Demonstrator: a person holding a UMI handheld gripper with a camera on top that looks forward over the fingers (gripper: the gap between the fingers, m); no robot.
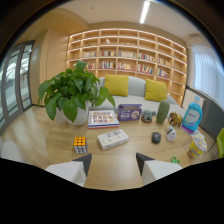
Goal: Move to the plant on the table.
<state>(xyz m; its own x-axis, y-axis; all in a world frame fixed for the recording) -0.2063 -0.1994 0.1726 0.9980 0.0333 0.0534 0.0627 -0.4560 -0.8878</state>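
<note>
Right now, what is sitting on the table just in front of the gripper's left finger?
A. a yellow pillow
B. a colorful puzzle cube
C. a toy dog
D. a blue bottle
B: the colorful puzzle cube rests on the wooden table just ahead of the left finger of the open gripper, with the leafy plant farther beyond it and nothing between the fingers.

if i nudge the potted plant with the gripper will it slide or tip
The potted plant would probably slide rather than tip: its white pot looks wide and squat on the table. The leaves spread past the pot and would likely bend first. The gripper is open, with nothing between its fingers.
</note>
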